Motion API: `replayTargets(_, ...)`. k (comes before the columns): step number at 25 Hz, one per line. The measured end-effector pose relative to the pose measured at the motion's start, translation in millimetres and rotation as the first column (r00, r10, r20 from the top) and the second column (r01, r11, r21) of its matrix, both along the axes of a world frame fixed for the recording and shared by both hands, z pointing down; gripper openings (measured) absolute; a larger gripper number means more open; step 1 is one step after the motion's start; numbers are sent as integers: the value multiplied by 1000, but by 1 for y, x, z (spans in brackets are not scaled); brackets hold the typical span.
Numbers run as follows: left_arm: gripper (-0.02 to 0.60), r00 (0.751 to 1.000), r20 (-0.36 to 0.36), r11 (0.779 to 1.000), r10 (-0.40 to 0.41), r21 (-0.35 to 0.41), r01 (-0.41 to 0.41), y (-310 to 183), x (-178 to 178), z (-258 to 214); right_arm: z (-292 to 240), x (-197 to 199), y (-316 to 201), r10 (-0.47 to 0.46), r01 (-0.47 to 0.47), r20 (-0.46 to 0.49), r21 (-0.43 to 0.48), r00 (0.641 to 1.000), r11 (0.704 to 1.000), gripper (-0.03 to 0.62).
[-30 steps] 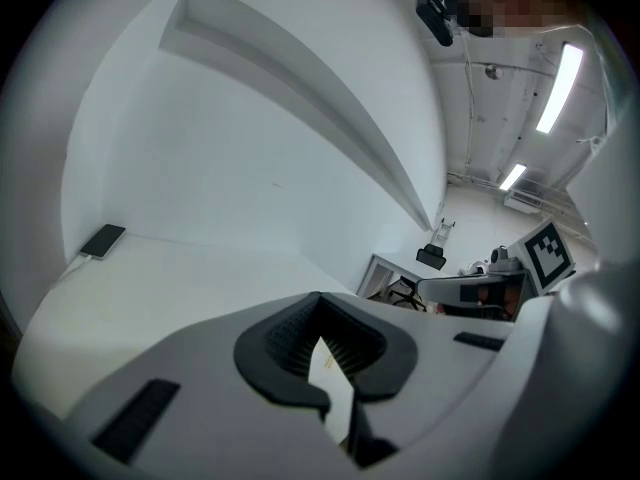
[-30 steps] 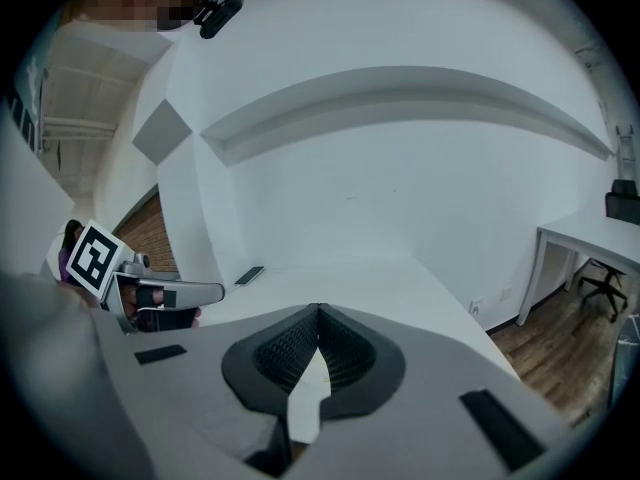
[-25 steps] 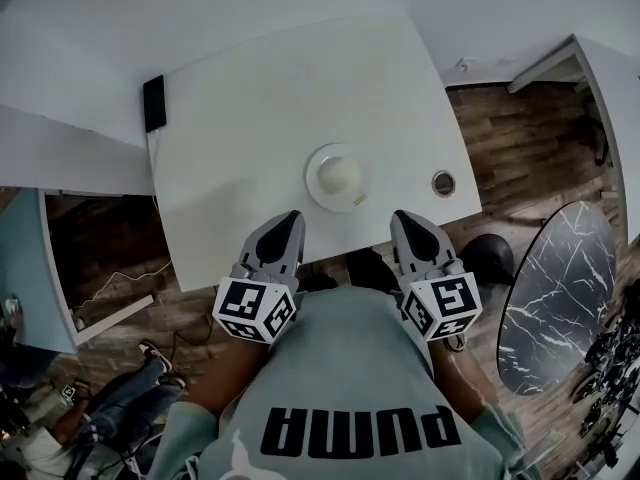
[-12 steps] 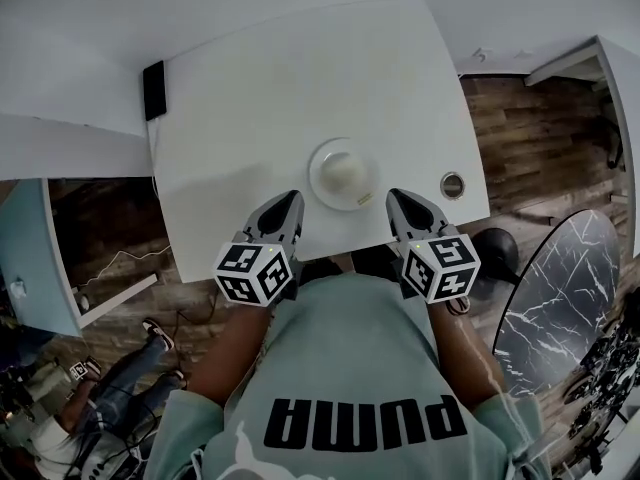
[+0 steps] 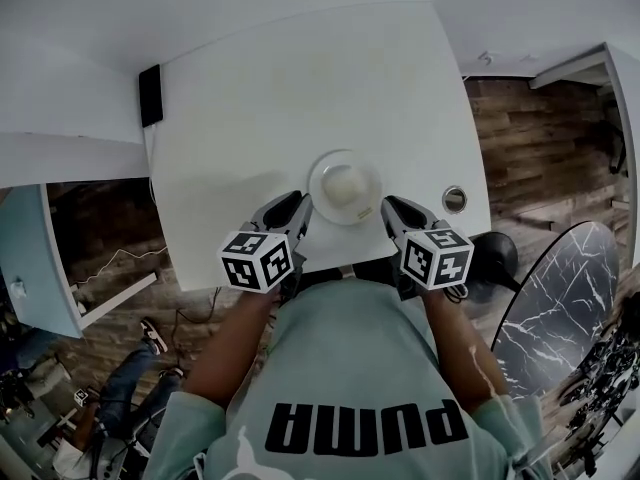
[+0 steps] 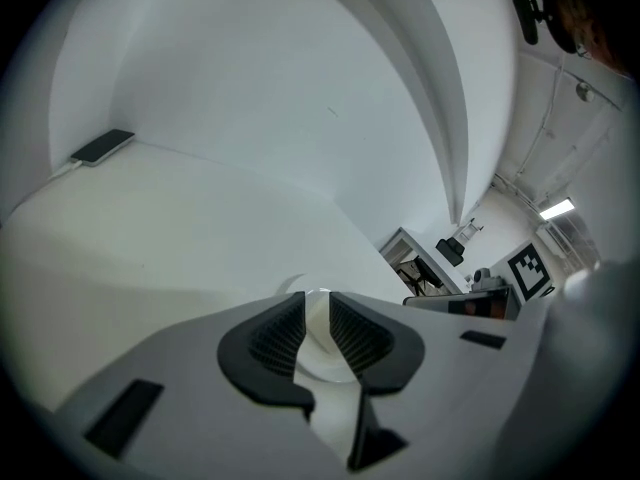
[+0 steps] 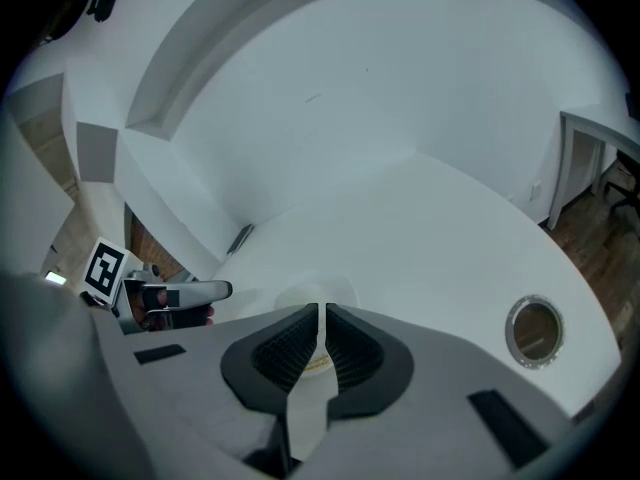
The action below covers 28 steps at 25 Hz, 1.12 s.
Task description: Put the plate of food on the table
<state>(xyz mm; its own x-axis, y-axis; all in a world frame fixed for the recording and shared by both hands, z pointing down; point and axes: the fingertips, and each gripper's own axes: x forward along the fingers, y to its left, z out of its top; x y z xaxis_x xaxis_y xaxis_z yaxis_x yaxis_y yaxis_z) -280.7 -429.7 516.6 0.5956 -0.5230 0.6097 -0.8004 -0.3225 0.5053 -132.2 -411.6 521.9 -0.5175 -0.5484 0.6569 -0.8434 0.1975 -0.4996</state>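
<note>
A white plate [image 5: 323, 168] with a pale round piece of food [image 5: 346, 181] rests on the white table [image 5: 300, 88], close to its near edge. My left gripper [image 5: 301, 206] is at the plate's left rim. Its jaws are opening, and the plate [image 6: 295, 286] shows through the gap, with no pad pressing on it. My right gripper [image 5: 387, 208] is at the plate's right rim. In the right gripper view the right gripper [image 7: 320, 320] has only a thin slit between its pads, with the plate [image 7: 315, 290] just beyond its tips.
A black phone [image 5: 151, 95] lies at the table's far left corner. A round cable hole [image 5: 454, 199] sits in the tabletop right of the plate. A dark marble round table [image 5: 545, 298] stands on the wooden floor at the right.
Both grippers have moved forward from the table's near edge to the two sides of the plate. The left jaws have parted. The plate has stayed in place on the table.
</note>
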Motion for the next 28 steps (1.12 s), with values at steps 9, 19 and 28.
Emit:
replayTargets(9, 100, 1000, 5, 993, 23, -115, -22, -12, 0, 34, 35, 3, -6, 35, -30, 29, -138, 999, 990, 52)
replayTargets(19, 118, 998, 24, 977, 59, -205, -53, -17, 3, 58, 50, 8, -10, 77, -67, 36, -217, 996, 974, 52)
replayTargets(28, 118, 996, 40, 964, 85, -256, -72, -14, 2, 73, 63, 5, -4, 115, -83, 97, -287, 989, 954, 52)
